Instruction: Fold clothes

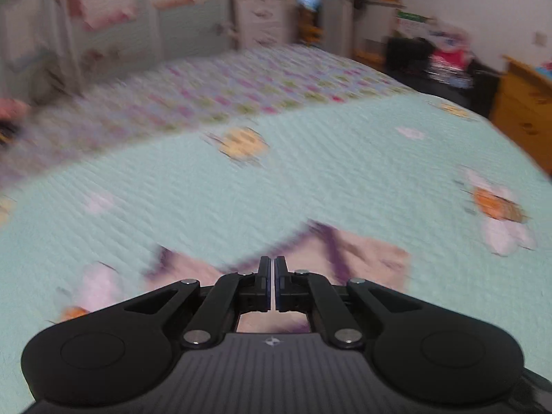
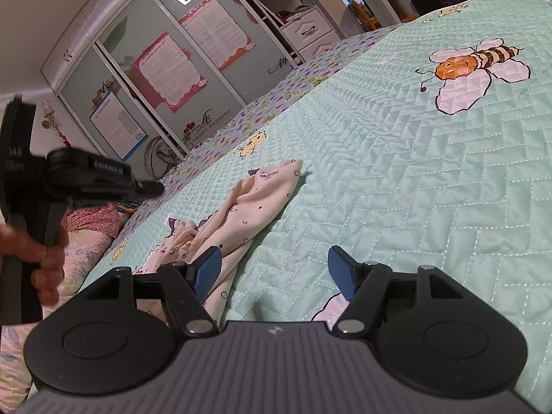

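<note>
A mint-green quilted bedspread [image 2: 396,179] with a stitched herringbone texture and printed bees [image 2: 465,69] covers the bed. A soft cream garment [image 2: 248,214] with small purple prints lies crumpled on it, at about 10 o'clock from the right tool [image 2: 276,269]. The wardrobe door [image 2: 193,69] behind carries pink charts and the words "SWEET WEDDING". The right tool's blue ribbed pads [image 2: 208,270] stand wide apart, holding nothing, the left pad just over the garment's edge. The left tool [image 1: 275,269] is pressed together, with the blurred garment [image 1: 365,258] beneath its tips; whether cloth is pinched cannot be told.
</note>
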A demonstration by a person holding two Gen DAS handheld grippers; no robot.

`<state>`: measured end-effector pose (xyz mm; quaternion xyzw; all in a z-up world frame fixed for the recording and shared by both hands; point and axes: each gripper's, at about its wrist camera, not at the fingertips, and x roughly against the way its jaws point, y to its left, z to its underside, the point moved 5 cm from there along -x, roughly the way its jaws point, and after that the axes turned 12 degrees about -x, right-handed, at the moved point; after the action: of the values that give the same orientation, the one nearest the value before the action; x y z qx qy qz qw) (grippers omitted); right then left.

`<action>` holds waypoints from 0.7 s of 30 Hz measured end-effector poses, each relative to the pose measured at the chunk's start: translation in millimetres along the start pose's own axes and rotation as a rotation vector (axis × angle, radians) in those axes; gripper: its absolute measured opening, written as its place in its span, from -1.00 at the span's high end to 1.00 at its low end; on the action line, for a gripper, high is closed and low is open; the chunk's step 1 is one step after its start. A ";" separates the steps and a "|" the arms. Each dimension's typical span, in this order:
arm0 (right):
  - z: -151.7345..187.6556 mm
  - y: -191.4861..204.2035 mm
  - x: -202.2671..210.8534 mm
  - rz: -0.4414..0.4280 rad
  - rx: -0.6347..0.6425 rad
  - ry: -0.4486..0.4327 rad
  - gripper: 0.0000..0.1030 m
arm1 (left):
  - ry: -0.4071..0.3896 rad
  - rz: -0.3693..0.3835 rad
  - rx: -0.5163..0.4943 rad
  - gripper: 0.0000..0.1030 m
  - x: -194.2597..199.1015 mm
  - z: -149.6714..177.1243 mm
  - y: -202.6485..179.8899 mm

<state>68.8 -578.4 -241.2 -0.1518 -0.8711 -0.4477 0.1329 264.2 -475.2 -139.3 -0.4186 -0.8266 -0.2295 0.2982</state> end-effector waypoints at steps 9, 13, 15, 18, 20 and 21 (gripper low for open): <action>0.1 0.0 0.4 -0.002 0.001 0.001 -0.36 | 0.024 0.080 -0.141 0.20 -46.6 -3.4 -63.6; -0.2 -0.1 0.1 -0.005 0.000 0.002 -0.37 | 0.086 0.080 -0.117 0.89 -65.7 3.9 -55.5; -0.5 0.0 0.1 -0.005 0.001 0.002 -0.37 | 0.051 0.083 -0.056 0.90 -56.7 2.3 -45.0; -1.1 0.2 -0.4 -0.005 0.001 0.002 -0.37 | -0.016 0.057 0.003 0.91 -32.8 -6.7 -25.9; -1.0 0.3 -0.7 -0.004 0.002 0.002 -0.37 | -0.051 0.053 0.035 0.91 -15.4 -13.3 -12.4; -1.0 0.4 -0.7 -0.004 0.003 0.002 -0.37 | -0.061 0.055 0.044 0.91 -8.1 -16.1 -6.2</action>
<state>69.6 -579.1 -240.7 -0.1493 -0.8718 -0.4471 0.1332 267.8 -493.3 -134.2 -0.4412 -0.8282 -0.1903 0.2883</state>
